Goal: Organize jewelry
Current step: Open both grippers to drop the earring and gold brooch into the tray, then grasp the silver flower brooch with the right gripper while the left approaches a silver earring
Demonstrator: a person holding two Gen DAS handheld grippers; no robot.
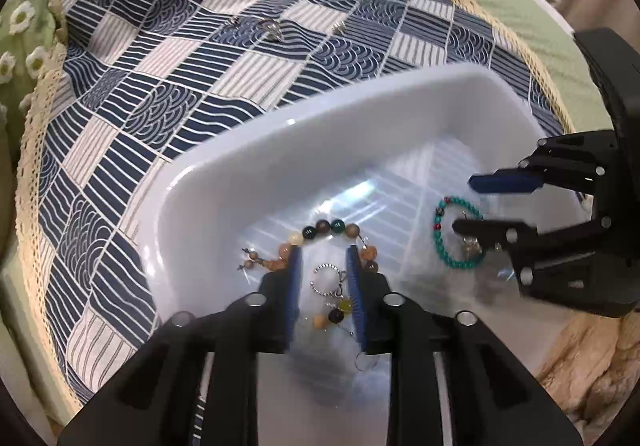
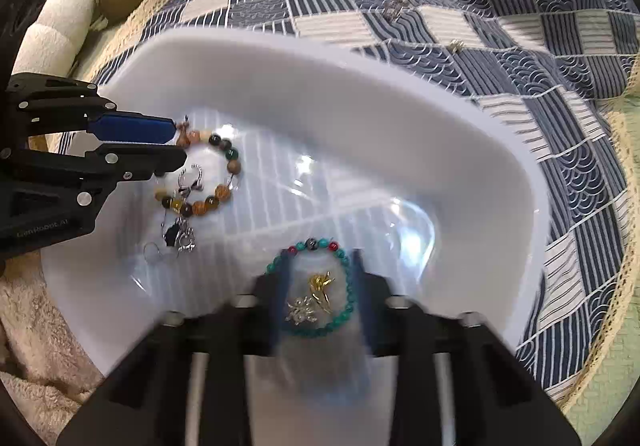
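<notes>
My left claw [image 1: 324, 258] part open, pads clear of mixed-bead bracelet [image 1: 320, 230] lying around them in white tray [image 1: 224, 166]; silver chain [image 1: 330, 278] between fingers. My right claw [image 2: 320, 266] part open, blurred, straddling turquoise bracelet [image 2: 320, 290] and gold and silver charms [image 2: 316, 298], gripping nothing. Small silver pieces [image 1: 272, 28] remain on blue patchwork cloth [image 1: 160, 58] beyond tray.

1. Two bead bracelets lay in one white tray [image 2: 400, 94]: a brown-toned one [image 2: 208, 174] at nine o'clock, a turquoise one [image 2: 320, 286] at six o'clock.
2. Three small metal pieces [image 2: 394, 6] lay on one patterned cloth [image 2: 520, 46], toward twelve o'clock.
3. Two grippers were present: left [image 1: 323, 254], right [image 2: 320, 278].
</notes>
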